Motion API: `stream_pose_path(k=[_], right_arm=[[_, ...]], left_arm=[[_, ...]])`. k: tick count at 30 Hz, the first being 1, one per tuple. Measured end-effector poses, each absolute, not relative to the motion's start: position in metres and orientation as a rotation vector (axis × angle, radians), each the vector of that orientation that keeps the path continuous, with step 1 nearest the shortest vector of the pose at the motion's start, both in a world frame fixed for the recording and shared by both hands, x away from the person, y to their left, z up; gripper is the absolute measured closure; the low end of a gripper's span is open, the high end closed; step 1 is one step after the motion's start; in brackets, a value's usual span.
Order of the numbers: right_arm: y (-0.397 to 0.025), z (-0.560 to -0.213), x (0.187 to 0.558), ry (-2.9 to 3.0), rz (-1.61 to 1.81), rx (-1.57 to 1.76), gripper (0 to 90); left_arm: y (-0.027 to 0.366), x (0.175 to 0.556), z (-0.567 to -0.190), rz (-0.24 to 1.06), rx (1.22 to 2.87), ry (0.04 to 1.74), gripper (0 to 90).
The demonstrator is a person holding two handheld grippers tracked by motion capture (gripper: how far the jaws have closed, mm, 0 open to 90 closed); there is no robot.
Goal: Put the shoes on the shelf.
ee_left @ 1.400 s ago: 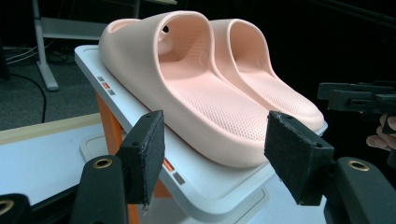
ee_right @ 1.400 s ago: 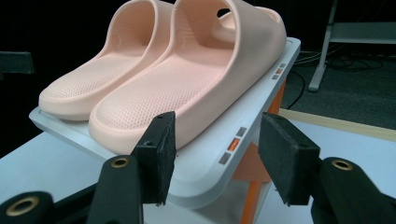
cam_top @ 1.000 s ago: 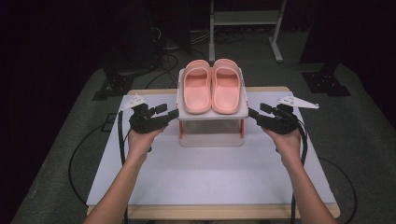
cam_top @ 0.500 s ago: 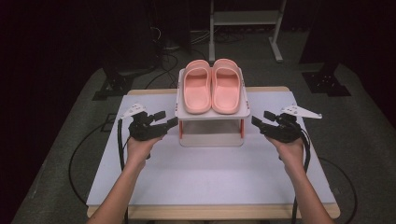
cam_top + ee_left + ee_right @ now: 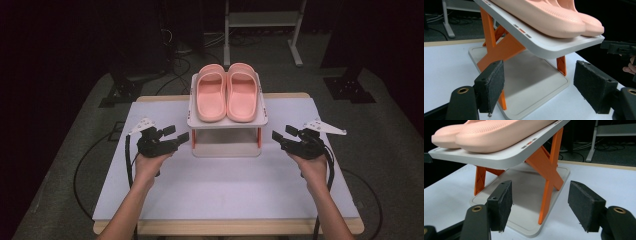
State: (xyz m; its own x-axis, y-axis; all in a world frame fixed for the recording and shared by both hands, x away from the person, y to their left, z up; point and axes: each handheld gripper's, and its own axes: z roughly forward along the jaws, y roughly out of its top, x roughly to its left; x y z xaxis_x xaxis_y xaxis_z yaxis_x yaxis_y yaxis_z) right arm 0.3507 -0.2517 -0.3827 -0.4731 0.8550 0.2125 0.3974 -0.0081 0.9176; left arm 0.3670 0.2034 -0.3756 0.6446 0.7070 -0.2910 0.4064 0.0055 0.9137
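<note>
High view: left claw (image 5: pixel 181 137) and right claw (image 5: pixel 275 136) wide, empty, flanking rack (image 5: pixel 227 122) mid-frame, likely for two-sided grip; slippers (image 5: pixel 227 91) on top.

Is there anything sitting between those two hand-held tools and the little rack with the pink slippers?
Nothing visible. The left tool and right tool flank the rack, jaws open, with bare table between them and its orange legs.

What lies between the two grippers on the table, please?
The shoe rack with pink slippers on top stands between the left gripper and right gripper, shown in the high view.
</note>
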Motion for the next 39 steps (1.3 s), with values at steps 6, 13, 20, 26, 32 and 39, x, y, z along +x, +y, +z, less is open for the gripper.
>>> stream_pose_path(k=[6, 13, 20, 26, 32, 39], right_arm=[[-0.255, -0.388, 0.346, 1.861, 1.484, 1.295, 34.7], [-0.259, -0.395, 0.342, 1.861, 1.483, 1.309, 33.9], [-0.261, -0.402, 0.338, 1.867, 1.473, 1.322, 32.4], [-0.263, -0.407, 0.334, 1.871, 1.47, 1.325, 31.5], [-0.267, -0.413, 0.329, 1.871, 1.467, 1.335, 30.5], [-0.271, -0.423, 0.32, 1.874, 1.468, 1.344, 30.3]], left_arm=[[0.201, 0.363, -0.38, 0.312, 1.634, 0.925, 22.4], [0.201, 0.359, -0.385, 0.308, 1.641, 0.92, 21.7], [0.204, 0.354, -0.391, 0.306, 1.639, 0.93, 19.3], [0.206, 0.35, -0.394, 0.313, 1.638, 0.93, 17.3], [0.205, 0.345, -0.397, 0.327, 1.649, 0.927, 14.7], [0.207, 0.337, -0.403, 0.335, 1.654, 0.937, 12.5]])
